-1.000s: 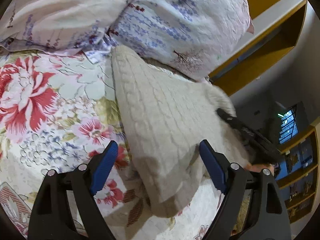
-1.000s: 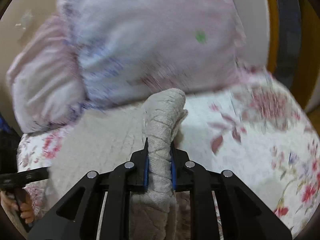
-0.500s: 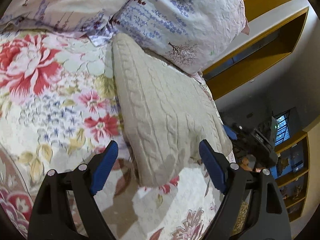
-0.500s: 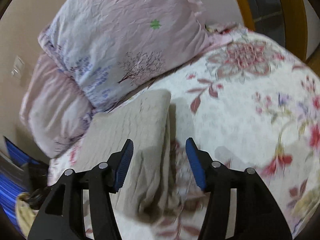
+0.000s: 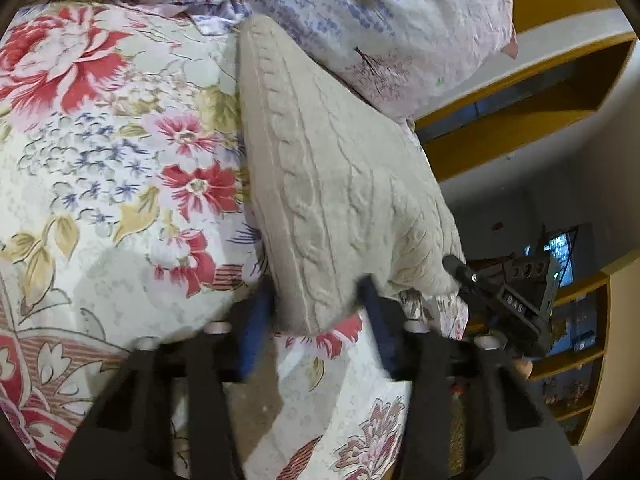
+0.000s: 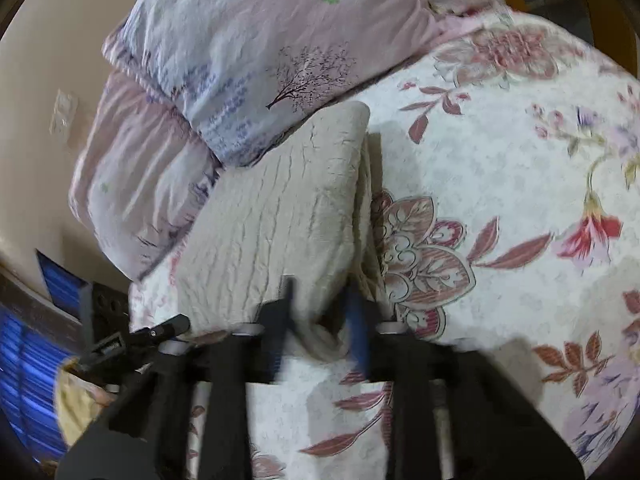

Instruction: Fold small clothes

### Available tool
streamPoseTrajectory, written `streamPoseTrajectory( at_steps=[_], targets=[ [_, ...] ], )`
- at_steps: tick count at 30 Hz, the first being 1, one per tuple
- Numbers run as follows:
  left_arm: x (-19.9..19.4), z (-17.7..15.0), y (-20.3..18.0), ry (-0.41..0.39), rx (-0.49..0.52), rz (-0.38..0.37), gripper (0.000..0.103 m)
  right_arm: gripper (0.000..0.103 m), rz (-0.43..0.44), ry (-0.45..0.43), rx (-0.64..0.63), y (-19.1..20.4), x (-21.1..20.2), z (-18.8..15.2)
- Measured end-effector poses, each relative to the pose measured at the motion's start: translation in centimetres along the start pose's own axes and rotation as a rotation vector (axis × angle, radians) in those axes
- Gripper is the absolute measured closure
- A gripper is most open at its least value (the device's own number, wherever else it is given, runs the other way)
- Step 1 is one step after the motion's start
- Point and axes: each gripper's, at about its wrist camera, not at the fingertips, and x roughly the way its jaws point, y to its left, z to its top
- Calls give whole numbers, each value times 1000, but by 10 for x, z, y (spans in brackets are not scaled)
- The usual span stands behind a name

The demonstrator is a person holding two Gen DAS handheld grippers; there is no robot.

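Note:
A folded cream cable-knit sweater [image 5: 332, 184] lies on the floral bedspread [image 5: 120, 152], its far end against the pillows. My left gripper [image 5: 316, 320] has its blue fingers on either side of the sweater's near left corner, part closed and blurred. In the right wrist view the same sweater [image 6: 280, 220] lies ahead, and my right gripper [image 6: 320, 320] has its fingers on either side of the near right corner, also part closed and blurred. The right gripper also shows in the left wrist view [image 5: 504, 300], at the sweater's right corner.
Two pink and lilac printed pillows [image 6: 248, 48] lie behind the sweater. The bedspread [image 6: 500, 200] stretches to the right. Wooden shelving [image 5: 540, 92] and a bookcase [image 5: 580, 360] stand beyond the bed's edge.
My right gripper let go of the sweater's fold, then opened over the near corner. Both grippers have moved in on the sweater's near corners and their fingers have narrowed around the cloth.

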Motion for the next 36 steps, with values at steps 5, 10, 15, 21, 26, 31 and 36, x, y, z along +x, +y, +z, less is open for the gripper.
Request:
streamPoseTrajectory(
  at_steps=[5, 10, 15, 21, 26, 31, 36],
  targets=[
    [-5, -2, -5, -7, 56, 2, 84, 95, -58, -178, -97, 17, -36, 14],
    [-3, -11, -3, 13, 96, 36, 86, 95, -244, -36, -110, -8, 1, 3],
    [-2, -11, -1, 25, 100, 41, 82, 94, -207, -3, -41, -27, 9, -2],
    [-11, 0, -10, -31, 111, 53, 31, 51, -141, -29, 0, -26, -10, 13],
    [-23, 20, -18, -140, 110, 136, 14, 49, -43, -35, 108, -31, 2, 42],
    [-6, 39, -27, -160, 120, 258, 13, 49, -37, 8, 197, -45, 36, 65],
    [11, 48, -28, -138, 133, 308, 12, 90, -31, 6, 161, -38, 59, 72]
  ],
)
